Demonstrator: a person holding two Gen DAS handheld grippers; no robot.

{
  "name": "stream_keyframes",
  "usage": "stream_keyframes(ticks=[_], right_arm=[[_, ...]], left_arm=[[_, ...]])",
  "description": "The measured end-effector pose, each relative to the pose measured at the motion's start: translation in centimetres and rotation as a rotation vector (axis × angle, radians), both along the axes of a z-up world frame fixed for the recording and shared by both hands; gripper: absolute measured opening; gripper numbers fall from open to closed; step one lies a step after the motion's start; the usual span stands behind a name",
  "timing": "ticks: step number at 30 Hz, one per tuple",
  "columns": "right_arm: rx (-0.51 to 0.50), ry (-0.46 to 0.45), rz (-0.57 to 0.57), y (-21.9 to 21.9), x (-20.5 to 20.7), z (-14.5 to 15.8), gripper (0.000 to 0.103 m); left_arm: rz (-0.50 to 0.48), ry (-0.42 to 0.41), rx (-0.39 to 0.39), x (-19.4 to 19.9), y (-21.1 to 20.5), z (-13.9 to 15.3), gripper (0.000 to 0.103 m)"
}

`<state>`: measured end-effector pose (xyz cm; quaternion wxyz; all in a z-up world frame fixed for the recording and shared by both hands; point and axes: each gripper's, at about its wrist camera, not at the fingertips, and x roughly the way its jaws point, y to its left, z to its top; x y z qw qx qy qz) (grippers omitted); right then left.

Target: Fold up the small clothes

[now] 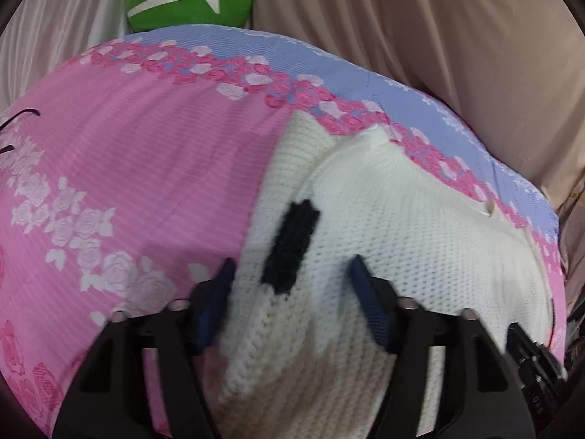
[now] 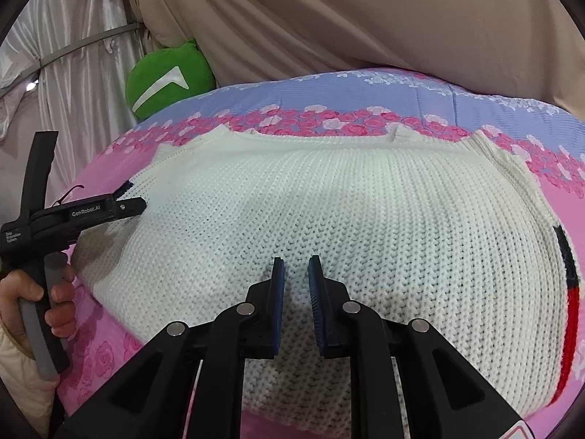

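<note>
A white knit sweater (image 2: 329,212) lies spread flat on a pink and blue flowered bedspread (image 2: 329,91). It has a black stripe at its left edge (image 1: 292,245) and black and red stripes at its right edge (image 2: 570,285). My left gripper (image 1: 290,270) is open, its jaws wide apart over the sweater's left edge around the black stripe. It also shows in the right wrist view (image 2: 128,206), at the sweater's left side. My right gripper (image 2: 296,267) hovers over the sweater's near middle, jaws a narrow gap apart, holding nothing.
A green plush cushion (image 2: 168,80) with a white mark sits at the bed's far left corner. Beige curtains (image 2: 365,18) hang behind the bed, silvery ones (image 2: 73,55) at the left. A thin black cord (image 1: 22,113) lies on the bedspread (image 1: 128,164) at the left.
</note>
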<state>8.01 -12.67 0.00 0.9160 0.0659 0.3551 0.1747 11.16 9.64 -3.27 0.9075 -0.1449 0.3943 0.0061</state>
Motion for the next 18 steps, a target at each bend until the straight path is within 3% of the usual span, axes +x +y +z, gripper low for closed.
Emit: stream_keyframes(ticks=[2,3,8,12,15,18], right_arm=[[0.022,0.004,-0.004,-0.6,-0.3,0.0,0.016],[0.039,0.008,-0.006,-0.9,-0.5,-0.1,0.016],[0.117,0.020,-0.026,-2.7,-1.4,0.1,0.017],[0.148,0.003,-0.074,-5.1,-3.5,0.6,0.018],[0.139,-0.015,-0.132,-7.5,-5.6,1.0,0.018],[0.111,-0.021,-0.211,-10.1,-7.8,1.1,0.019]], left_arm=[[-0.025,-0.019,-0.013,-0.1,-0.7,1.0,0.025],[-0.048,-0.041,-0.028,-0.4,-1.2,1.9,0.023],[-0.183,-0.187,-0.064,-2.6,-5.6,7.9,0.021],[-0.357,-0.287,-0.068,-4.8,-12.0,12.3,0.021],[-0.488,-0.298,-0.080,-5.4,-17.5,13.5,0.021],[-0.589,-0.253,-0.068,-4.6,-23.5,12.0,0.021]])
